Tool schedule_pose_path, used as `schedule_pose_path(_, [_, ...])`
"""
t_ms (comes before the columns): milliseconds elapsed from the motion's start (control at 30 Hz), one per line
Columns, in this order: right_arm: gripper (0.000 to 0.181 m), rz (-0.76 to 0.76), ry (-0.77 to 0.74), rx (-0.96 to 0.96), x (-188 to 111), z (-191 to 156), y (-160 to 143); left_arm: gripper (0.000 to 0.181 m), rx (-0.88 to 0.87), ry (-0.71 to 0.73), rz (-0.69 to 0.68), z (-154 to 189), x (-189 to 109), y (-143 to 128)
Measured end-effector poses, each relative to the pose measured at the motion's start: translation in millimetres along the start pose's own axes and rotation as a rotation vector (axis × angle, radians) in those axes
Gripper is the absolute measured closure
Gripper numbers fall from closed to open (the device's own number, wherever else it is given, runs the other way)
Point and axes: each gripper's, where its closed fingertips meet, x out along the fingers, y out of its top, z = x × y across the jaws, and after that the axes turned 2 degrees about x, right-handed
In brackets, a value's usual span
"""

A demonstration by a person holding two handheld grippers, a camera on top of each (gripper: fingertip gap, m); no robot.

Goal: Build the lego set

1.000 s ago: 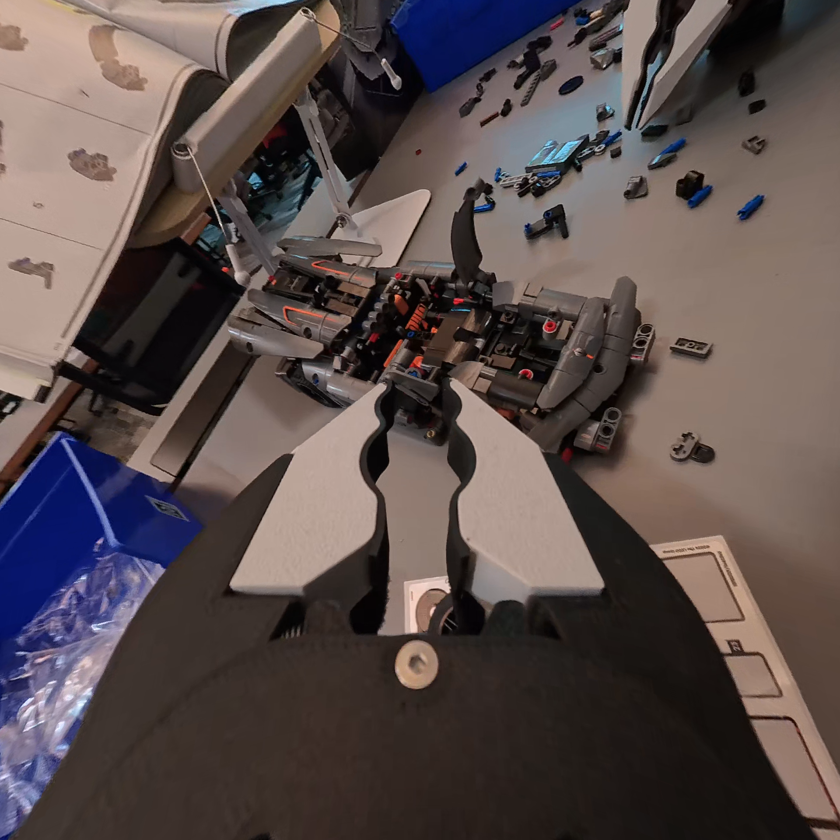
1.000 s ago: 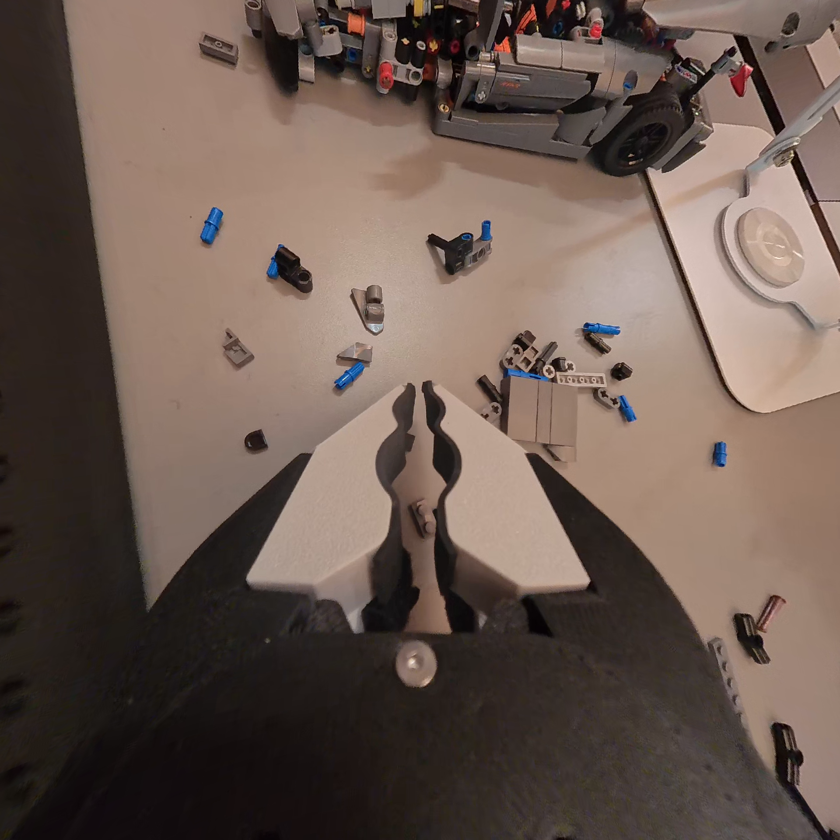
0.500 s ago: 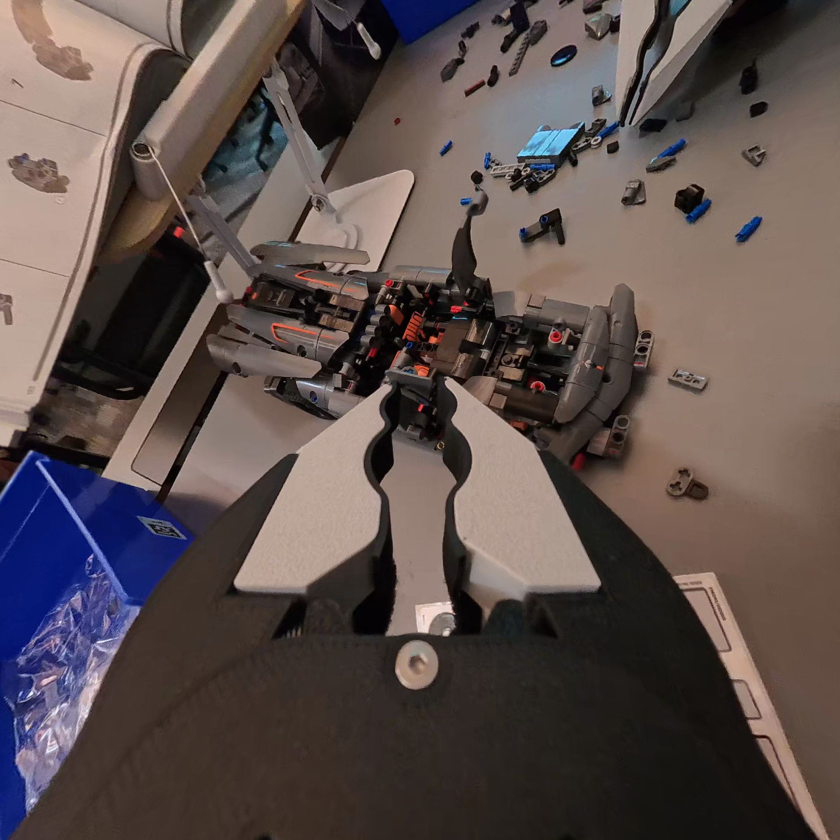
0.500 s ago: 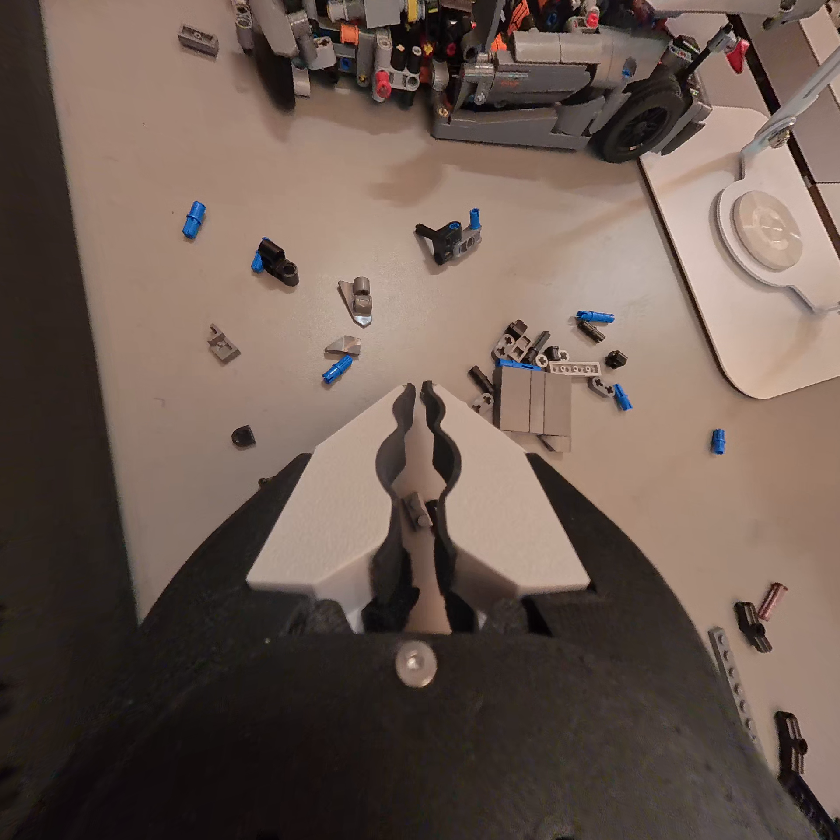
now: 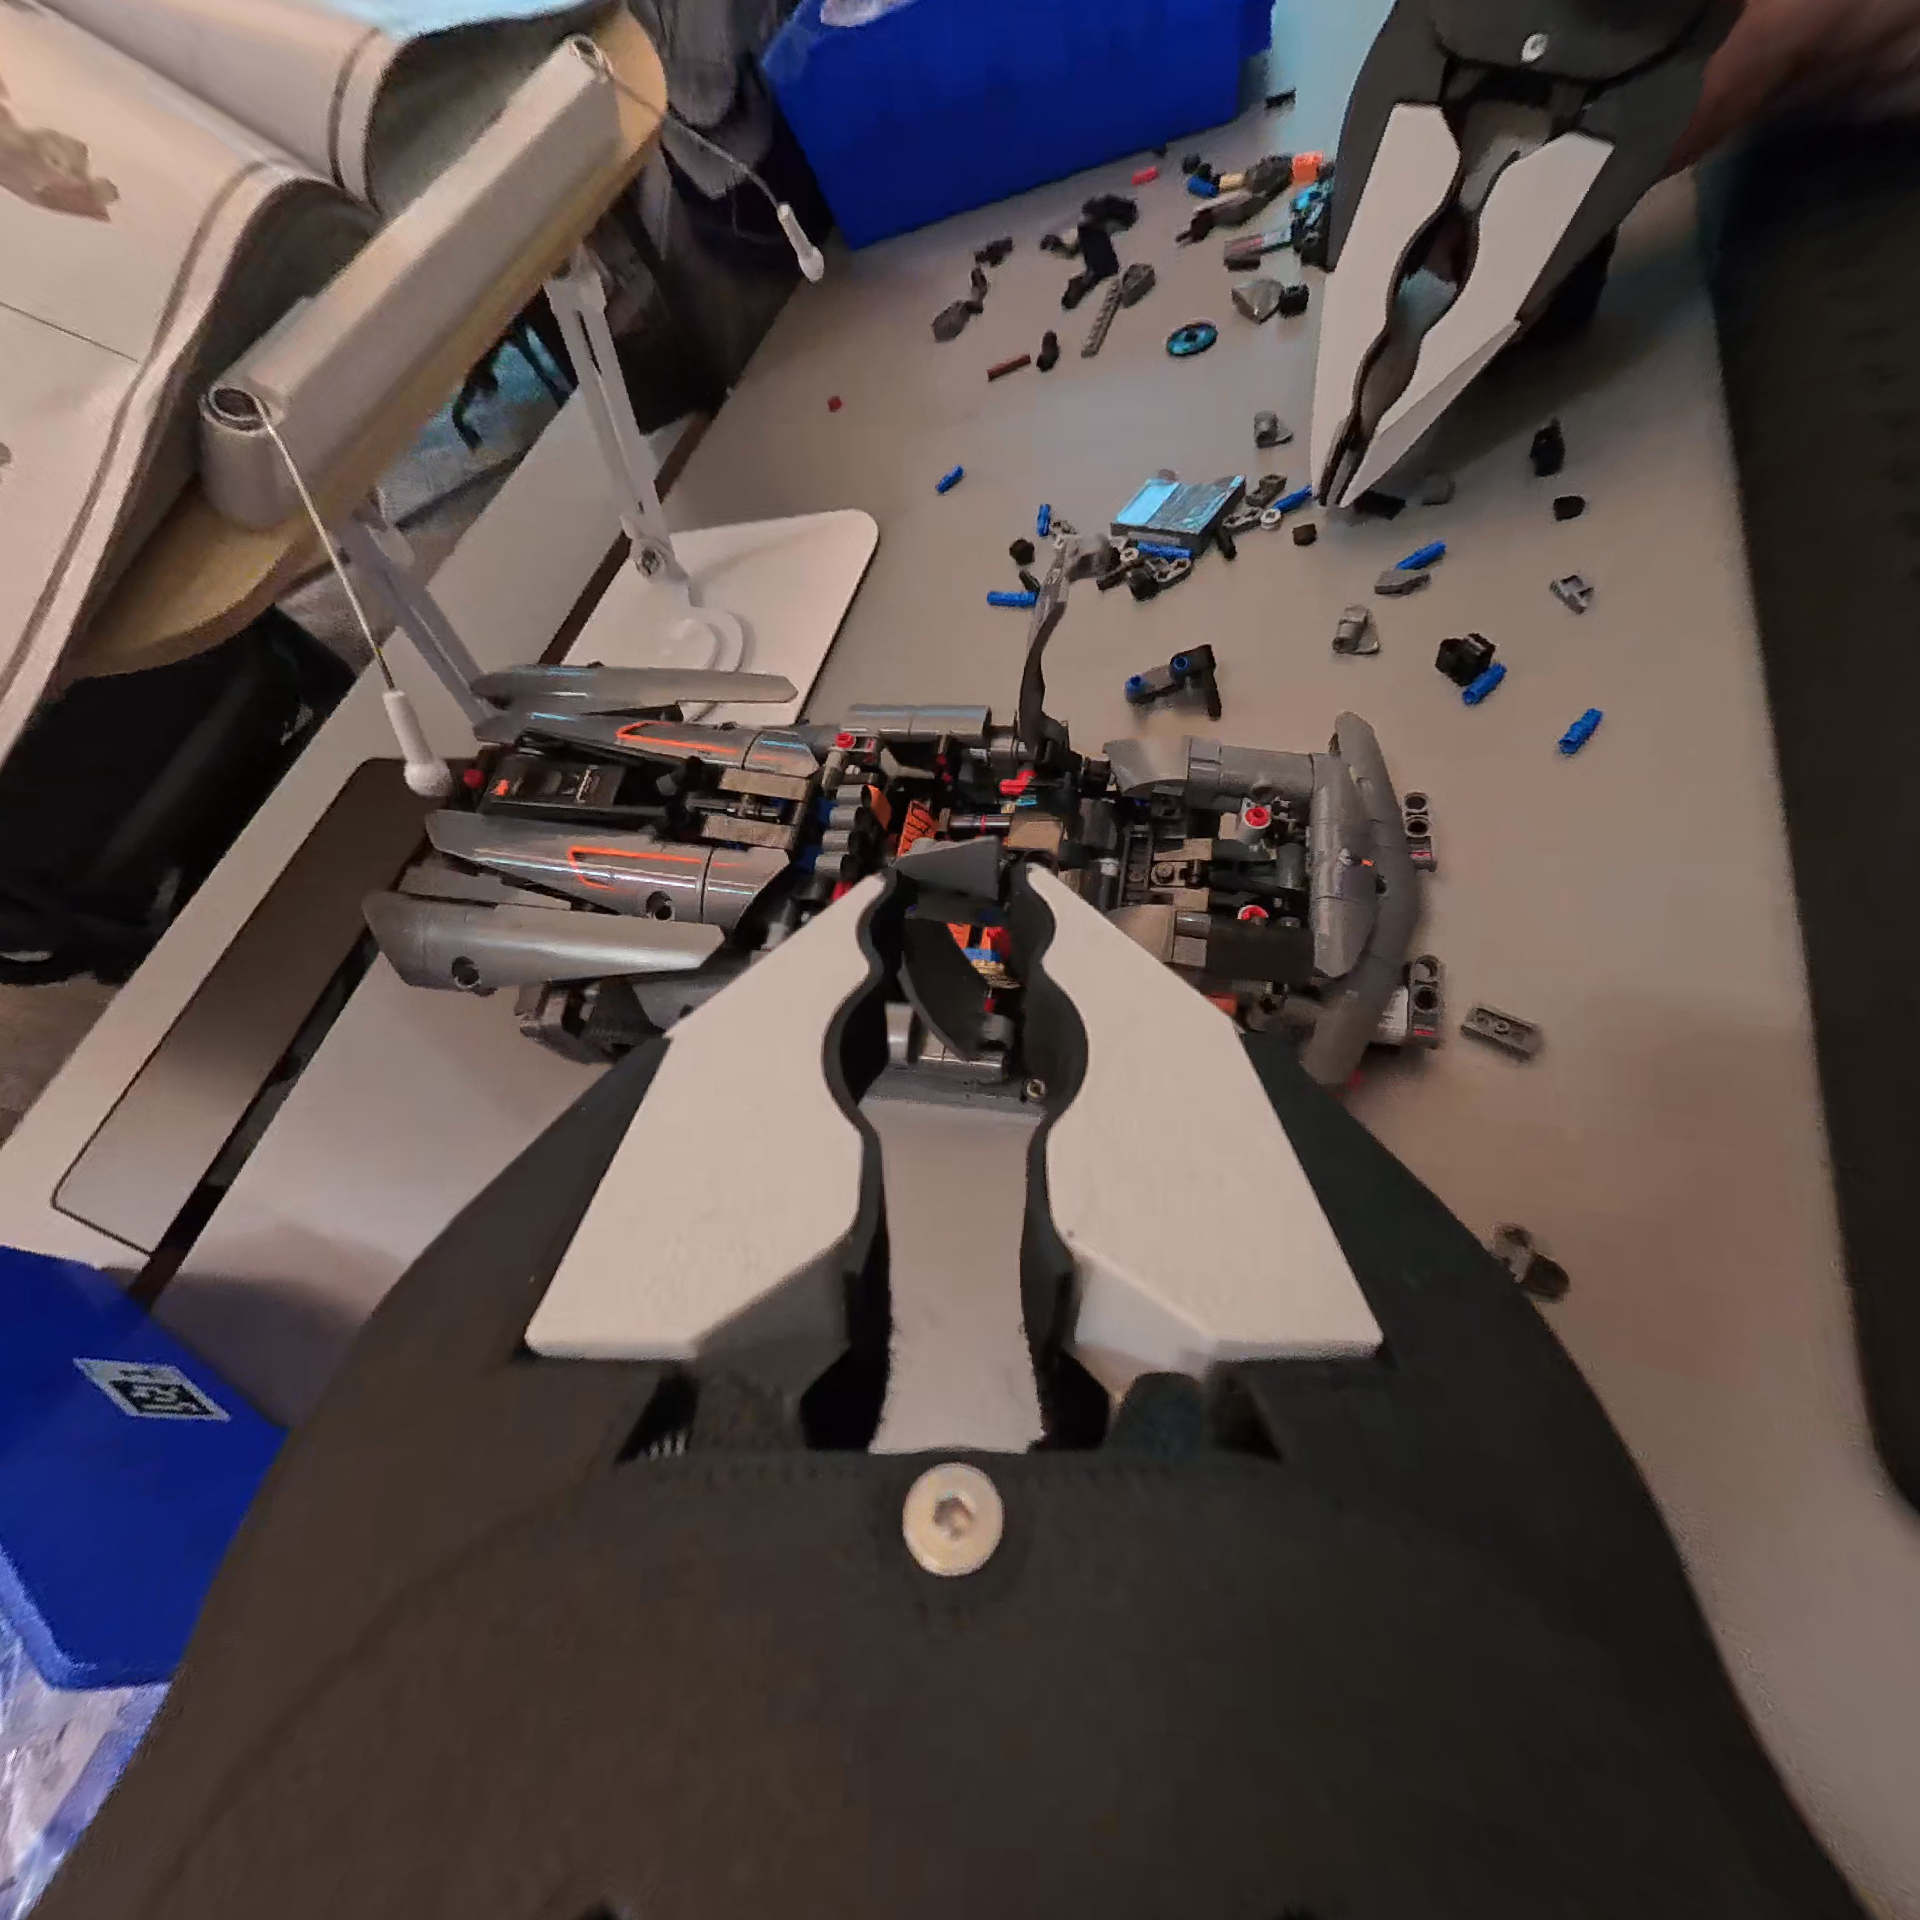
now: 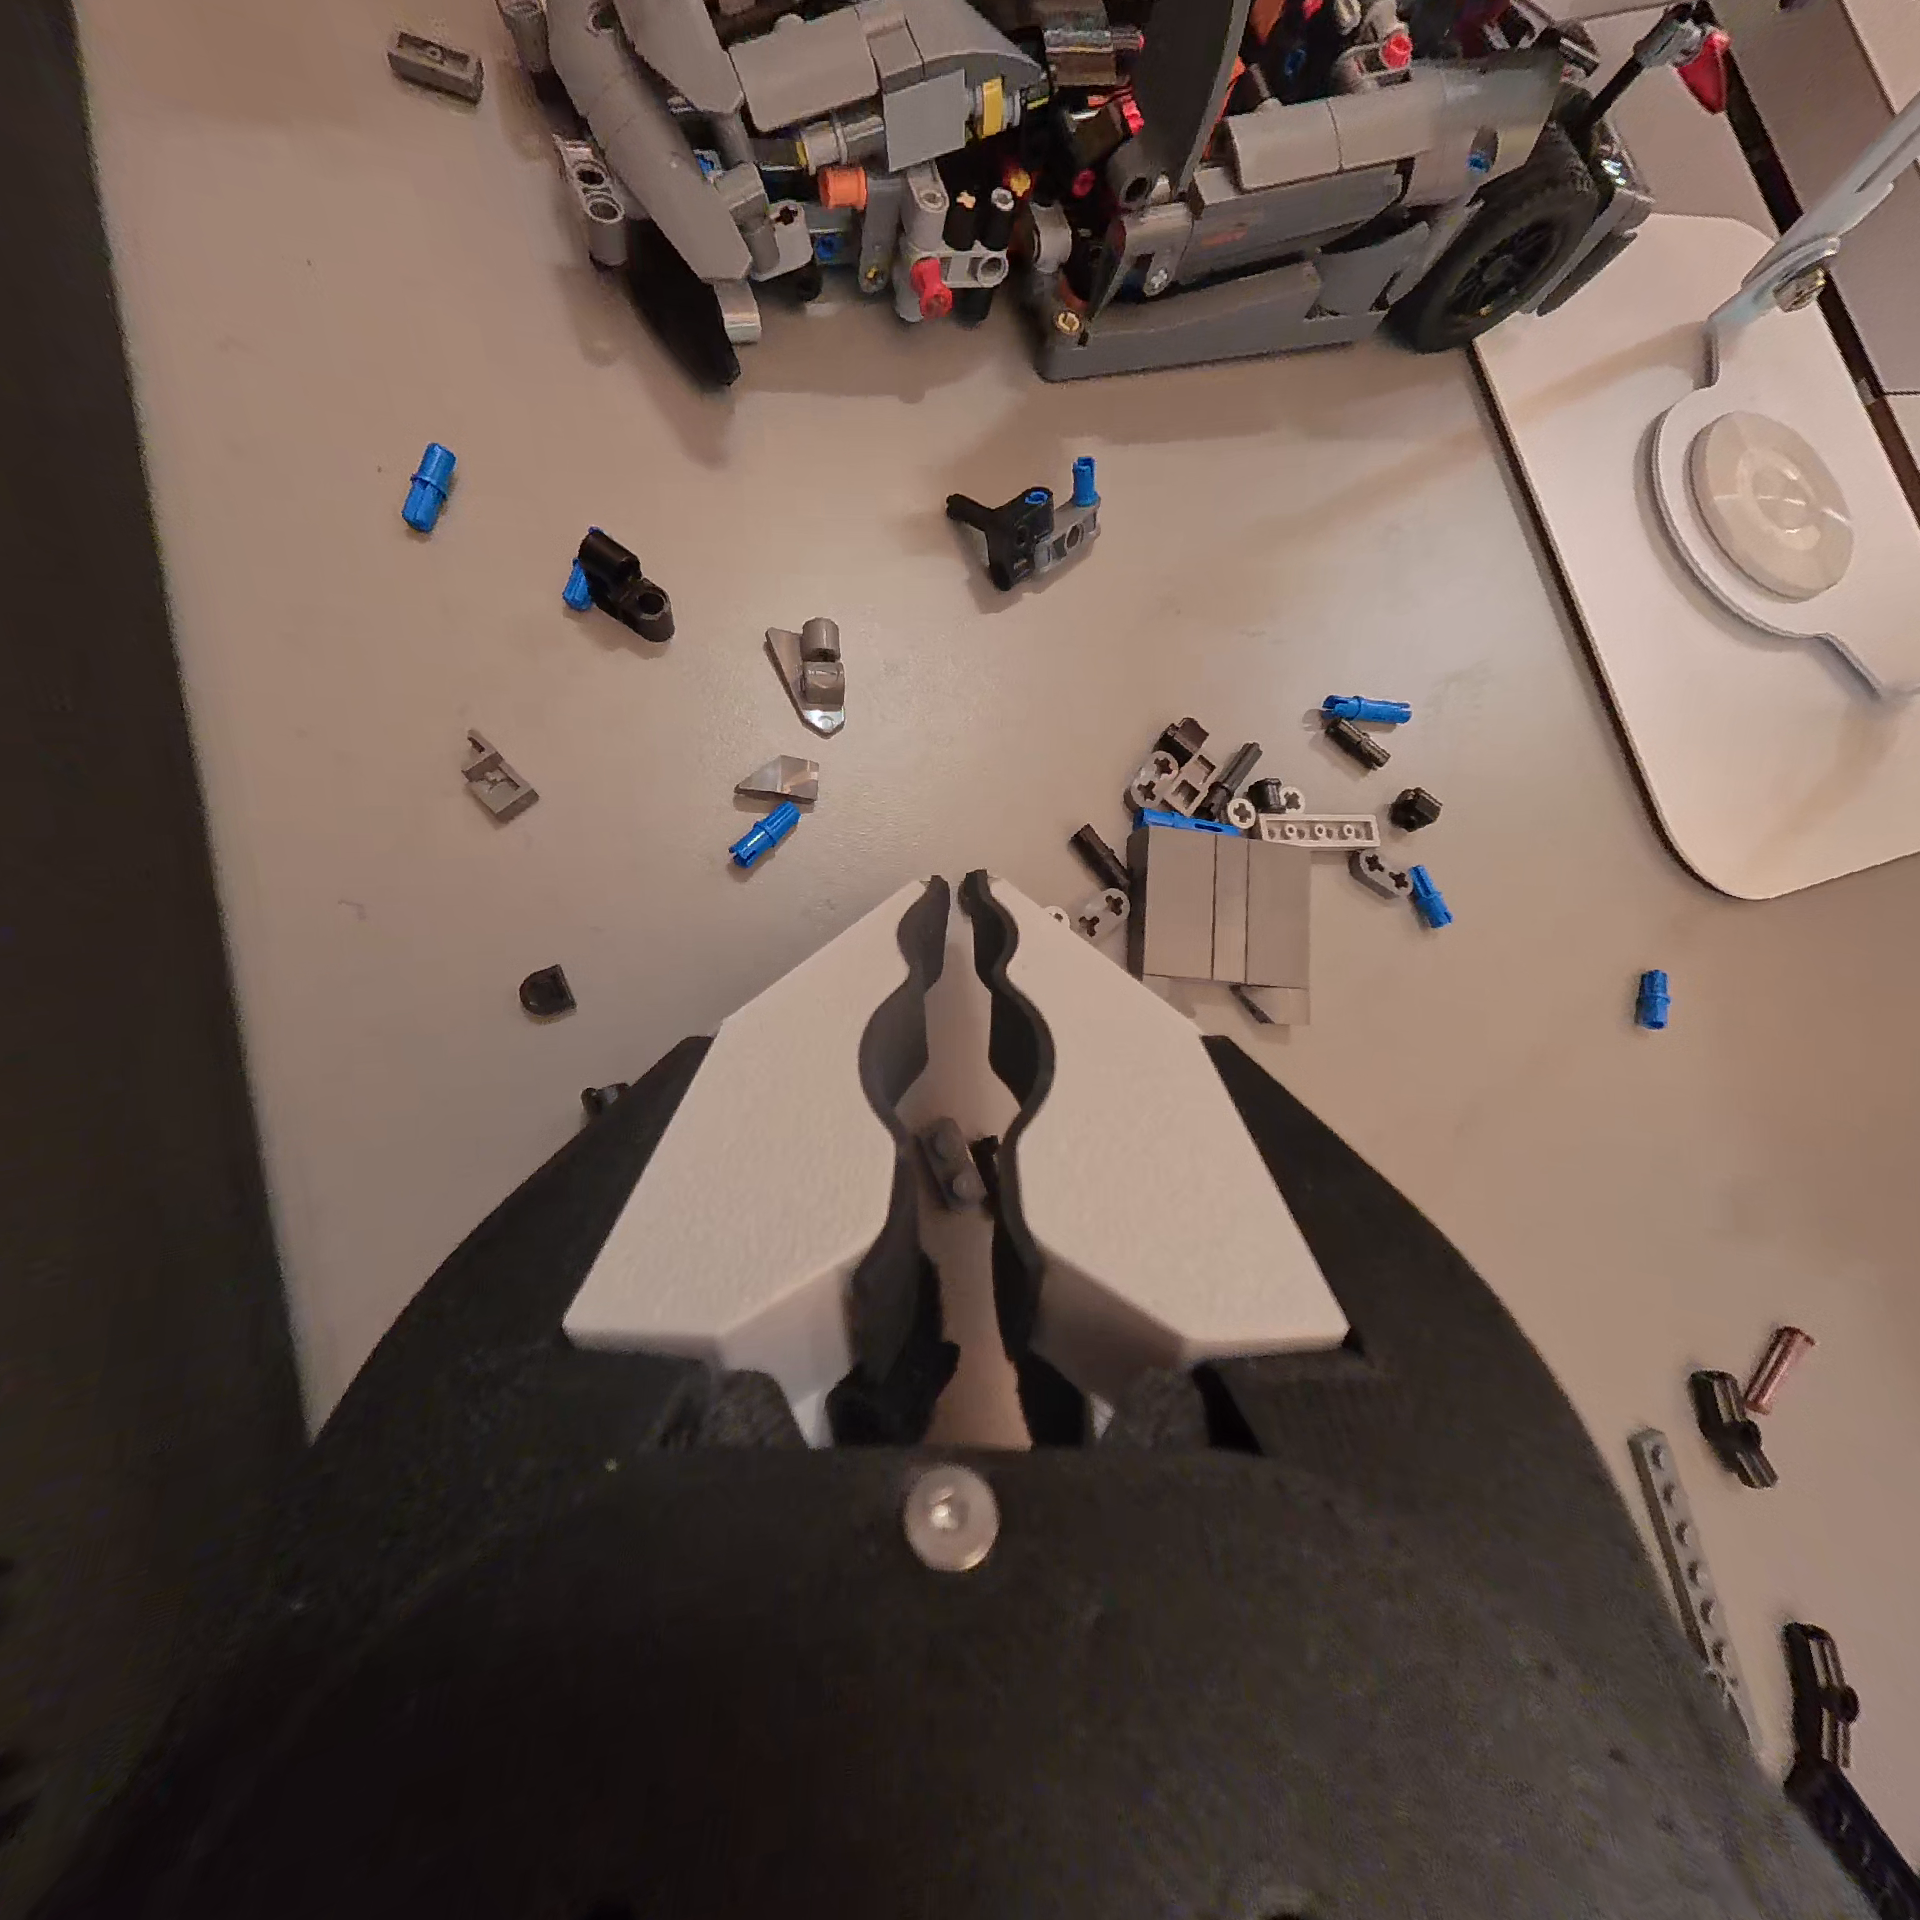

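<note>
The grey, black and orange lego car (image 5: pixel 644 862) lies on the grey table in the left wrist view. My left gripper (image 5: pixel 956 878) is open a little, with its tips on either side of a dark grey panel (image 5: pixel 951 862) on the car's near side; I cannot tell whether they touch it. My right gripper (image 6: pixel 956 888) is nearly shut, tips just above the table among loose parts; it also shows in the left wrist view (image 5: pixel 1340 488). A small grey plate (image 6: pixel 951 1174) shows in the gap between its fingers; I cannot tell whether it is held or lies underneath. The car (image 6: pixel 1247 208) is ahead.
A flat grey panel block (image 6: pixel 1221 914) lies just right of the right gripper's tips, with blue pins (image 6: pixel 764 831) and black connectors (image 6: pixel 1023 525) scattered around. A white lamp base (image 6: pixel 1714 520) stands at the right. Blue bins (image 5: pixel 987 94) sit behind. A dark mat (image 6: pixel 62 727) borders the left.
My left gripper has moved forward over the car's near side, so the dark panel now sits between its tips. My right gripper has moved closer to the car. Neither jaw gap has changed.
</note>
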Motion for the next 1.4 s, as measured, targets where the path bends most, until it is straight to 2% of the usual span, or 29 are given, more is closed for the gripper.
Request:
schedule_pose_path(167, [0.179, -0.003, 0.004, 0.000, 1.0, -0.8, -0.4, 0.156, 0.018, 0.008, 0.059, 0.1, -1.8, -2.0])
schedule_pose_path(200, [0.179, -0.005, 0.004, -0.001, 1.2, -1.0, -0.7, 0.148, 0.014, 0.017, 0.066, -1.3, -1.8, -1.8])
schedule_pose_path(333, [0.179, -0.003, 0.006, -0.001, 1.3, -1.3, -0.2, 0.136, 0.056, 0.020, 0.061, 1.4, -0.4, -4.0])
schedule_pose_path(633, [0.179, 0.002, 0.008, -0.004, 0.8, -2.1, 0.9, 0.127, 0.118, -0.038, 0.060, 16.3, -0.1, -6.7])
schedule_pose_path(700, [0.179, 0.001, 0.009, -0.005, 1.0, -2.2, 0.7, 0.128, 0.166, -0.026, 0.022, 19.2, 2.8, -9.2])
schedule_pose_path(867, [0.179, 0.003, 0.007, -0.005, 0.5, -1.9, 1.1, 0.147, 0.207, -0.031, -0.035, 25.4, 9.0, -14.6])
schedule_pose_path(1033, [0.179, 0.006, 0.006, -0.008, 0.0, -1.9, 2.1, 0.148, 0.085, -0.072, -0.029, 21.4, 5.5, -13.2])
schedule_pose_path(1300, [0.179, 0.003, 0.004, -0.004, 0.3, -1.4, 1.3, 0.146, -0.369, -0.270, -0.102, 18.0, 6.6, -2.3])
schedule_pose_path(1400, [0.179, 0.011, -0.001, 0.000, -1.0, -0.3, 2.2, 0.148, -0.626, -0.402, -0.109, 15.7, 6.4, 6.4])
